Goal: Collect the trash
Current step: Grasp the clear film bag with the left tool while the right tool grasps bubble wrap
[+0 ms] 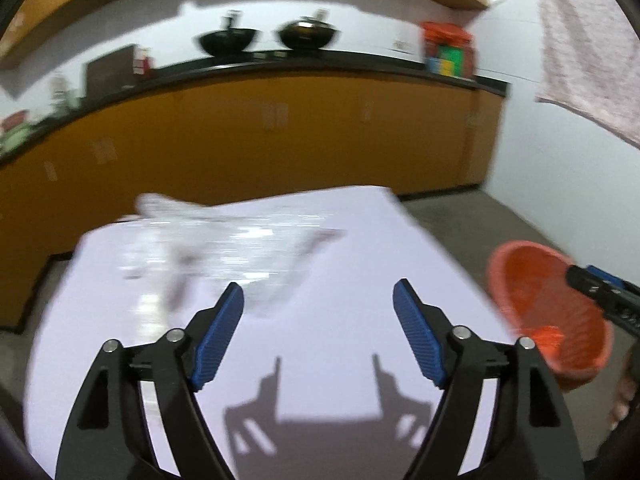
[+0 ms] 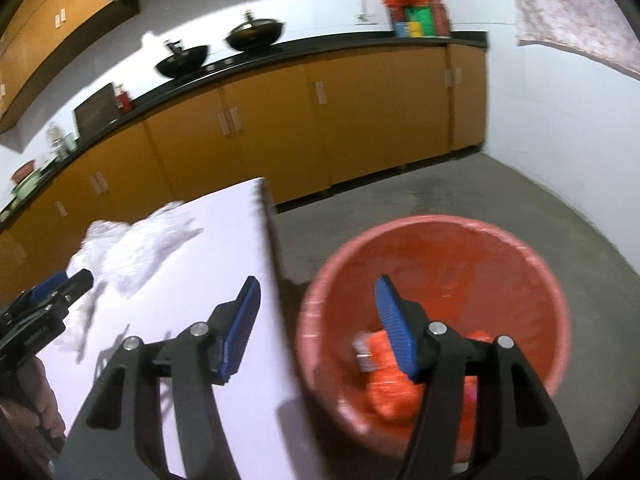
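Note:
Crumpled clear plastic wrap [image 1: 224, 248] lies on the far left part of the white table [image 1: 328, 360], and the right wrist view shows the plastic wrap [image 2: 136, 248] too. My left gripper [image 1: 318, 300] hovers over the table just short of it, open, nothing between the blue pads. An orange bin [image 2: 440, 300] stands on the floor at the table's right edge, holding orange wrappers [image 2: 388, 384]. My right gripper [image 2: 316, 296] is open above the table edge and the bin rim, empty. The bin [image 1: 540, 304] also shows at the right in the left wrist view.
Orange kitchen cabinets [image 2: 320, 120] under a dark counter run along the far wall, with two black woks [image 1: 264, 38] and a colourful box [image 1: 448, 56] on top. Grey concrete floor [image 2: 480, 192] lies to the right. A patterned cloth [image 1: 592, 48] hangs at upper right.

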`<state>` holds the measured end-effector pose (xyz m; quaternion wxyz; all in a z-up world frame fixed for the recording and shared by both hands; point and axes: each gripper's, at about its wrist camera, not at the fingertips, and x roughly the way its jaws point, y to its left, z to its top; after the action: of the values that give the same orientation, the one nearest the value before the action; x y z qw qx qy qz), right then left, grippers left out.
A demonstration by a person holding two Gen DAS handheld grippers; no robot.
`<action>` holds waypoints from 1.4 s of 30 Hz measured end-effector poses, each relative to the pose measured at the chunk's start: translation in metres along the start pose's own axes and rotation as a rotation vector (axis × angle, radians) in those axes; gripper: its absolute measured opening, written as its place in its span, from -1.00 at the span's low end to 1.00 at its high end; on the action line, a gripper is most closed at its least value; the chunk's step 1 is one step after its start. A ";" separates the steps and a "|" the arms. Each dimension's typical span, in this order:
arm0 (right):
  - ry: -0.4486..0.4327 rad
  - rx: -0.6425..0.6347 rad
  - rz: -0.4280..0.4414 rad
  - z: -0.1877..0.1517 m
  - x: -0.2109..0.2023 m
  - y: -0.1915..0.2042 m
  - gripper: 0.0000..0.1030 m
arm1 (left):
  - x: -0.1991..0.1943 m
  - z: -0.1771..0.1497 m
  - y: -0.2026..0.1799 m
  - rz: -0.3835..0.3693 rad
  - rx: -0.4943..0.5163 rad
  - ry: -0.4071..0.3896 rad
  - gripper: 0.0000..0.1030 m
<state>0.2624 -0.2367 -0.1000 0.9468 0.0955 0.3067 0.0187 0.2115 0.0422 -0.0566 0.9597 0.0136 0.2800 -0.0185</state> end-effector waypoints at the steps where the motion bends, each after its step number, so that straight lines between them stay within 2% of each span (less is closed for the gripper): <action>1: 0.008 -0.006 0.021 -0.001 0.003 0.012 0.19 | -0.002 -0.001 0.012 0.028 -0.007 -0.001 0.59; 4: 0.028 -0.034 0.069 -0.005 0.012 0.046 0.21 | -0.003 -0.008 0.059 0.149 -0.046 0.008 0.67; 6: 0.038 -0.055 0.092 -0.008 0.016 0.065 0.24 | 0.000 -0.011 0.082 0.189 -0.074 0.021 0.78; 10: 0.063 -0.092 0.129 -0.014 0.025 0.099 0.25 | 0.021 -0.018 0.110 0.201 -0.118 0.100 0.84; 13: 0.078 -0.117 0.142 -0.017 0.031 0.119 0.25 | 0.033 -0.025 0.115 0.167 -0.140 0.137 0.84; 18: 0.099 -0.138 0.145 -0.017 0.042 0.137 0.25 | 0.054 -0.028 0.111 0.186 -0.108 0.192 0.83; 21: 0.108 -0.144 0.146 -0.017 0.050 0.145 0.25 | 0.066 -0.032 0.119 0.183 -0.122 0.234 0.70; 22: 0.110 -0.145 0.146 -0.017 0.052 0.146 0.25 | 0.068 -0.034 0.121 0.177 -0.130 0.243 0.60; 24: 0.117 -0.146 0.150 -0.017 0.058 0.151 0.25 | 0.073 -0.038 0.123 0.164 -0.152 0.267 0.36; 26: 0.124 -0.147 0.157 -0.017 0.064 0.156 0.25 | 0.076 -0.042 0.127 0.136 -0.184 0.288 -0.12; 30: 0.136 -0.155 0.171 -0.016 0.076 0.170 0.25 | 0.065 -0.050 0.138 0.105 -0.214 0.268 -0.18; 36: 0.150 -0.113 0.215 -0.004 0.100 0.195 0.25 | 0.033 -0.056 0.163 0.115 -0.252 0.215 -0.19; 40: 0.154 -0.079 0.214 0.011 0.127 0.218 0.25 | 0.014 -0.056 0.181 0.141 -0.276 0.184 -0.18; 42: 0.161 -0.049 0.203 0.018 0.141 0.227 0.38 | 0.007 -0.056 0.190 0.151 -0.294 0.175 -0.18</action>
<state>0.3922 -0.0038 -0.1236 0.9144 0.1011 0.3701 0.1295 0.1953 0.2339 -0.1048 0.9221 -0.1044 0.3600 0.0959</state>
